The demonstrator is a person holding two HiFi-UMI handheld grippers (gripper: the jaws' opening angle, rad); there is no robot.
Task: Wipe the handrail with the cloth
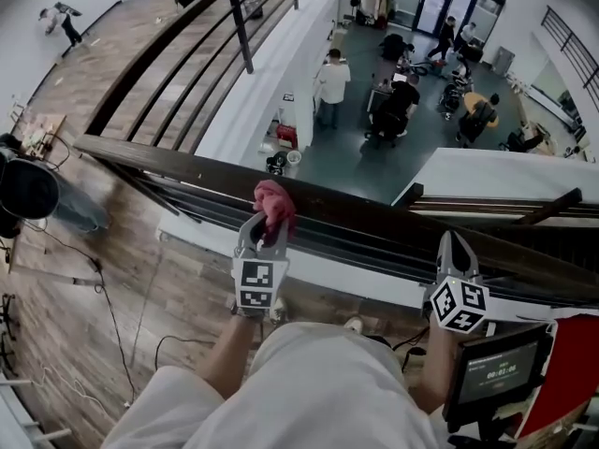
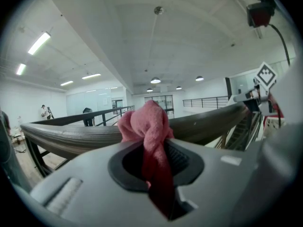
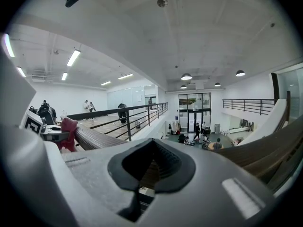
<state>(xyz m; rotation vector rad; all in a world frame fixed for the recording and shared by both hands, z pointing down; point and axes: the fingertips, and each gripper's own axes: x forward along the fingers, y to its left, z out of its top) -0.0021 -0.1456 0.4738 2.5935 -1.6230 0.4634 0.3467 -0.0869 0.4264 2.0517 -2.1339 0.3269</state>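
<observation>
- The left gripper (image 2: 154, 162) has its jaws closed tight on the pink cloth (image 2: 144, 124), which is bunched and stands up out of them like a knob.
- The right gripper (image 3: 151, 167) has its jaws together and holds nothing; only wood shows through the gap of its pads.
- The cloth rests on top of the handrail (image 1: 374, 218), at its near edge, left of the middle of the stretch before the person.
- The right gripper's tip is at the same near edge, well apart from the cloth; it seems to touch the wood, but the head view does not make this sure.
- The rail top is bare between the two grippers, and also left of the cloth as far as the corner.
- Beyond the rail, the floor drops to a lower hall (image 1: 374, 157) with people.
- The lower end of the cloth disappears between the jaws, and the right end of the rail is cut off by the picture's edge.
- The long axis of the rail runs left to right across the head view; at the left corner a second stretch goes away from the person.
</observation>
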